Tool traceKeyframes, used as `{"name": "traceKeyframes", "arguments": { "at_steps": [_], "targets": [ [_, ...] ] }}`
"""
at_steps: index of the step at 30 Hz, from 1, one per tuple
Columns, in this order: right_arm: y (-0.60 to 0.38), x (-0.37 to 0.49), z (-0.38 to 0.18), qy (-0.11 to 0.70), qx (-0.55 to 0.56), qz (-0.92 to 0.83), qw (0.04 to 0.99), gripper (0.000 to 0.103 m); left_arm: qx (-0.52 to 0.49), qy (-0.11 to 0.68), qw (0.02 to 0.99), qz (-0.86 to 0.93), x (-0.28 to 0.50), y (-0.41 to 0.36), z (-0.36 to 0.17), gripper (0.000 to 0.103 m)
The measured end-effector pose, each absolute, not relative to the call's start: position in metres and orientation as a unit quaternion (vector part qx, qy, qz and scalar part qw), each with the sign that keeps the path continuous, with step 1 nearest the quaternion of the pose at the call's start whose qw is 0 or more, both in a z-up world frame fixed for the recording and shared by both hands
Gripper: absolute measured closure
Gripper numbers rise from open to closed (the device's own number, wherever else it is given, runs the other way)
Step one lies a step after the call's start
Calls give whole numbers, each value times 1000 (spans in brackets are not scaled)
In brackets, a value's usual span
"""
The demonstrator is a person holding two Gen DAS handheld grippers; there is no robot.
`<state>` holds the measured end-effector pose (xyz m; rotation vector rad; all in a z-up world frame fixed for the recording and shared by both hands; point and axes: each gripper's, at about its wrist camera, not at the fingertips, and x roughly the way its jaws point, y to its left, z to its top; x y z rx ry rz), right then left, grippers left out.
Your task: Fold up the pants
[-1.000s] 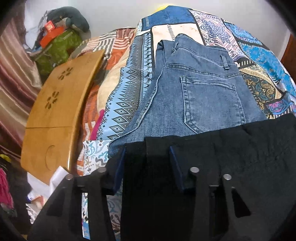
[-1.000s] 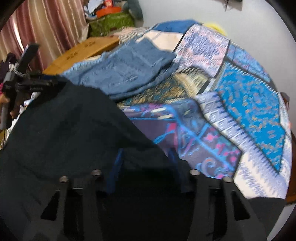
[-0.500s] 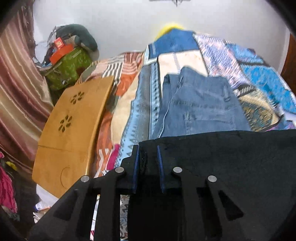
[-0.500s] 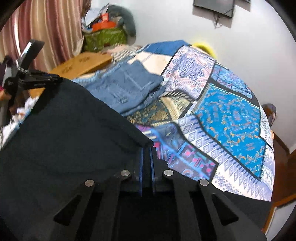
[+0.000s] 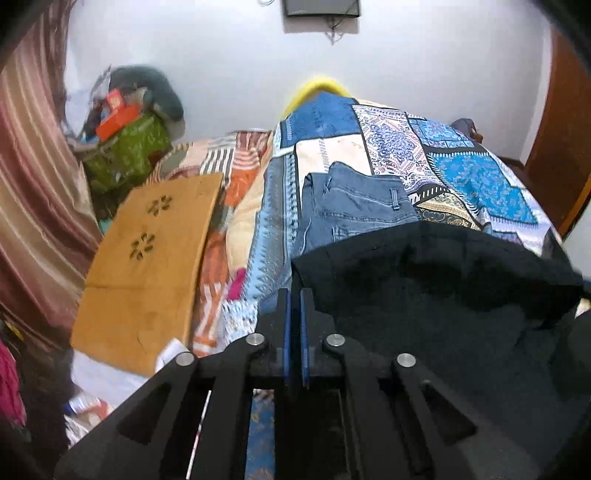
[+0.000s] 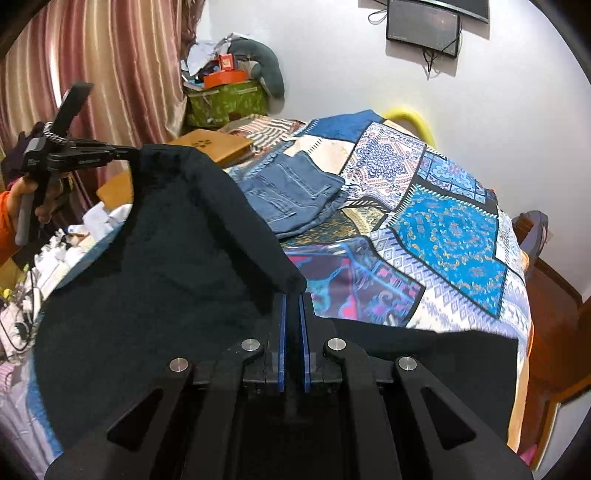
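Black pants [image 6: 166, 266] hang stretched between both grippers, lifted above the bed. My left gripper [image 5: 294, 295] is shut on one top corner of the black pants [image 5: 443, 295]; it also shows in the right wrist view [image 6: 125, 153], held by a hand. My right gripper [image 6: 291, 295] is shut on the other corner. Folded blue jeans [image 5: 354, 206] lie flat on the patterned bedspread [image 5: 472, 177] behind the black pants; they also show in the right wrist view [image 6: 291, 192].
A wooden lap table [image 5: 147, 266] lies at the bed's left edge. A green bag with boxes and a grey pillow [image 6: 229, 96] stands by the curtain [image 6: 92, 55]. A wall screen [image 6: 424, 29] hangs above. A wooden door [image 5: 561, 147] is at right.
Both grippers closed on the black pants' edge and lifted it up off the bed; the views rose and pulled back, showing more wall.
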<state>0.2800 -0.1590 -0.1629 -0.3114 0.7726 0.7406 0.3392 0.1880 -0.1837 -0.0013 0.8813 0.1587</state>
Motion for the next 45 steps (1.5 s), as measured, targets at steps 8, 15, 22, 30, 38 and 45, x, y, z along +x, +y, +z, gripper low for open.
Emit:
{"name": "traceKeyframes", "arguments": {
  "at_steps": [8, 15, 22, 30, 38, 45],
  "targets": [
    [-164, 240, -166, 370, -135, 363, 844, 100, -49, 421, 904, 54, 325, 197, -189, 38],
    [-167, 261, -185, 394, -132, 334, 846, 100, -24, 454, 887, 76, 366, 200, -219, 38],
    [-166, 327, -190, 389, -127, 313, 857, 76, -35, 492, 866, 84, 412, 225, -262, 38],
    [-145, 379, -214, 416, -123, 361, 826, 51, -36, 525, 848, 68, 446, 233, -309, 38],
    [-127, 382, -245, 459, -151, 385, 787, 78, 21, 509, 859, 57, 443, 209, -304, 100],
    [-128, 359, -227, 432, -159, 376, 804, 99, 25, 474, 877, 69, 413, 210, -260, 101]
  ]
}}
